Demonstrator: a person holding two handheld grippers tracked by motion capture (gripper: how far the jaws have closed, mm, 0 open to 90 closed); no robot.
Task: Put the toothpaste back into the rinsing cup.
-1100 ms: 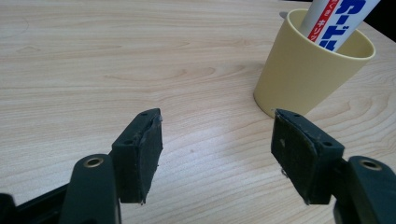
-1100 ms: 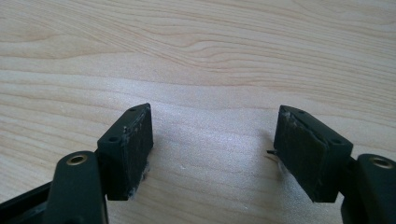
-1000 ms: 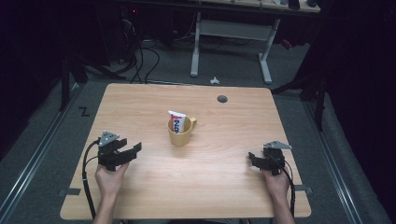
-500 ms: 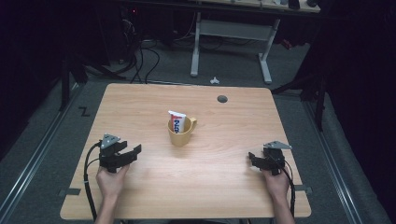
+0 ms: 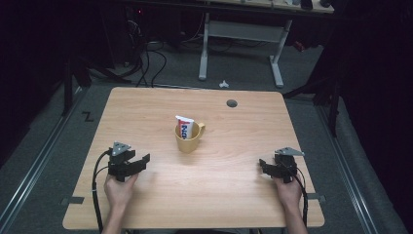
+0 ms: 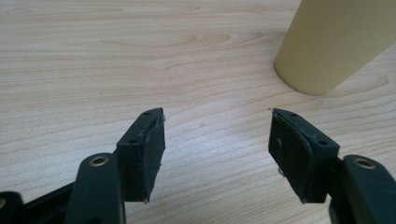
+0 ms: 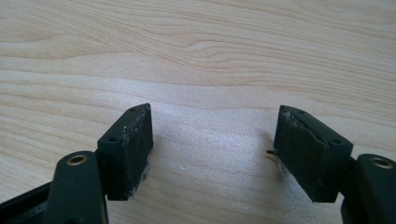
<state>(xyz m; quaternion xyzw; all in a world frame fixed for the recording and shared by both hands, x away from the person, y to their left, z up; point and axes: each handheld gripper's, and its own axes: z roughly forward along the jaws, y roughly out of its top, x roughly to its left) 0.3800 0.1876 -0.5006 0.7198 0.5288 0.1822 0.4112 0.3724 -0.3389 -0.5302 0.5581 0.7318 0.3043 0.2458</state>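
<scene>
A yellow mug (image 5: 189, 139) stands upright at the middle of the wooden table (image 5: 234, 195), with a toothpaste tube (image 5: 184, 127) sticking out of it. My left gripper (image 5: 143, 160) rests low over the table at the near left and points toward the mug. It is open; its jaws have just been closing a little, with nothing between them. In the left gripper view the gripper (image 6: 217, 140) frames bare wood, and the mug (image 6: 336, 42) stands ahead to the upper right. My right gripper (image 5: 263, 165) sits at the near right, open, over bare wood (image 7: 215, 140).
A round cable hole (image 5: 232, 103) lies in the table's far right part. Beyond the far edge, the floor holds a small white object (image 5: 223, 84), cables and the white legs of another desk (image 5: 203, 53).
The left gripper has slipped slightly toward the near edge. The right gripper, mug and tube have not moved.
</scene>
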